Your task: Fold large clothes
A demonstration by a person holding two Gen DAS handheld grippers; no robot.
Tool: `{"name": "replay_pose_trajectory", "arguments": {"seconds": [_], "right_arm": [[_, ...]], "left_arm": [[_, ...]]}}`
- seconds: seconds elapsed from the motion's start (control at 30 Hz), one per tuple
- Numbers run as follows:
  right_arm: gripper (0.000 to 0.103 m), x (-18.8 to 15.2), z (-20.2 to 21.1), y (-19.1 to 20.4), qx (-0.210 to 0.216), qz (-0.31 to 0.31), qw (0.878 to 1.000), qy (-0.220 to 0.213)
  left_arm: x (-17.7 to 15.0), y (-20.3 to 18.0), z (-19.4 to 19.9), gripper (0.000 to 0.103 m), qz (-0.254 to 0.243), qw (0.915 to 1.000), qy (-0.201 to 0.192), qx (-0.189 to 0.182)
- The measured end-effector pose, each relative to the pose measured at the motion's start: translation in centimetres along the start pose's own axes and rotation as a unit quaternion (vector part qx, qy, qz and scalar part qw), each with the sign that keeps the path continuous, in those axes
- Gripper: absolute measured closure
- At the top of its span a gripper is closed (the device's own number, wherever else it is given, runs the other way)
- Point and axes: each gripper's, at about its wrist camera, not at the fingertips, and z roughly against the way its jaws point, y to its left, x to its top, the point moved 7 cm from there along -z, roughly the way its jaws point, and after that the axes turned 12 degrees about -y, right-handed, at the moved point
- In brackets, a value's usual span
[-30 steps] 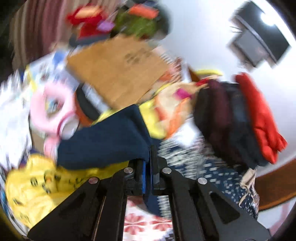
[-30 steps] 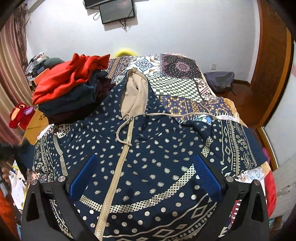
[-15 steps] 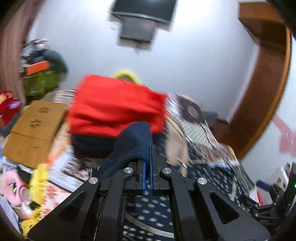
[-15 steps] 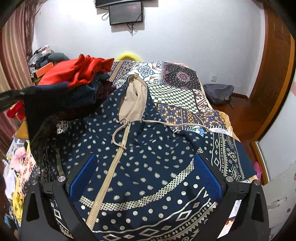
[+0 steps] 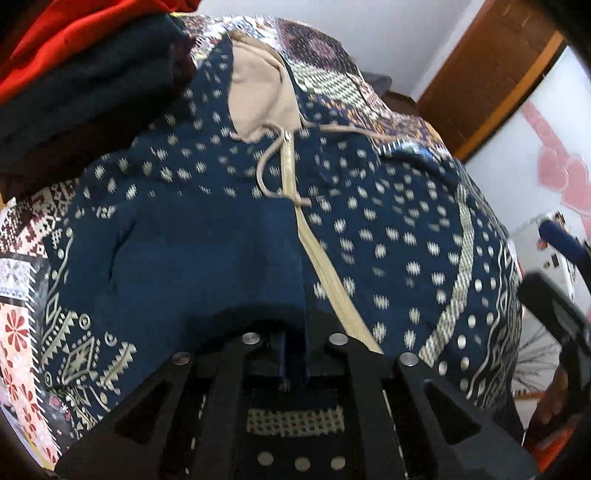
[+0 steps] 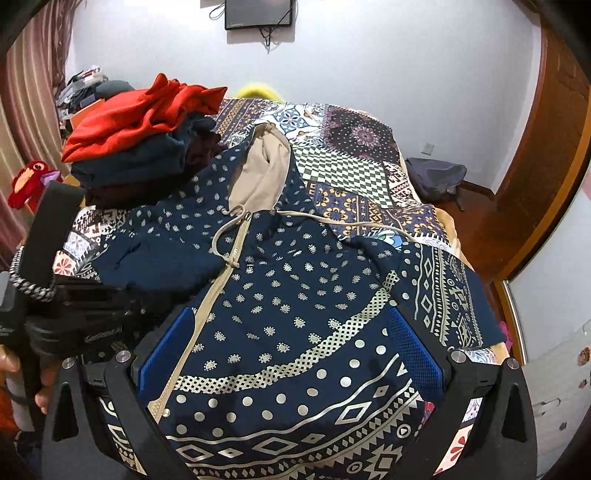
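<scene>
Across the centre of both wrist views, a navy zip-up hoodie (image 6: 295, 288) printed with pale dots and geometric bands lies face up on a patchwork bedspread (image 6: 343, 173), its beige-lined hood (image 6: 262, 166) toward the top of the frame and its beige zipper (image 6: 221, 273) running down toward the lower left. At lower centre of the left wrist view, the left gripper (image 5: 293, 354) has its jaws pressed together on a fold of the hoodie's plain navy sleeve (image 5: 207, 258), which is laid inward over the chest, left of the zipper. At the bottom of the right wrist view, the right gripper (image 6: 291, 354) hovers over the lower body of the hoodie with its blue pads (image 6: 413, 350) spread wide and nothing between them; whether they touch the cloth cannot be told. A beige drawstring (image 6: 332, 221) trails from the hood toward the right of the frame across the hoodie's other sleeve and the bedspread. In the upper left of the right wrist view, a pile of folded clothes (image 6: 140, 136), red on top of dark blue and maroon, sits on the bedspread beside the hood. A dark screen (image 6: 258, 13) hangs on the white wall at top centre, and a grey bag (image 6: 436, 177) rests on the floor at right, near a wooden door (image 6: 546, 147).
</scene>
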Motion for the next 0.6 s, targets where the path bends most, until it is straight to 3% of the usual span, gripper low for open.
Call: {"name": "replay_pose_trajectory", "arguments": {"seconds": [0.2, 0.3, 0.5, 0.6], "right_arm": [[0.0, 1.0, -0.3, 1.9, 0.009, 0.026, 1.0, -0.007], [0.0, 1.8, -0.4, 3.1, 0.017, 0.039, 0.999, -0.013], [0.0, 3.7, -1.5, 7.3, 0.063, 0.068, 0.996, -0.011], [0.0, 4.2, -2.5, 10.2, 0.092, 0.09, 0.992, -0.001]], "left_arm": [[0.8, 1.4, 4.1, 0.062, -0.001, 0.9994, -0.035, 0.007], [2.1, 3.3, 7.3, 0.059, -0.001, 0.9961, -0.079, 0.041], [4.6, 8.6, 14.2, 0.04, 0.012, 0.9791, -0.174, 0.103], [4.8, 11.4, 16.1, 0.037, 0.004, 0.9708, -0.192, 0.144]]}}
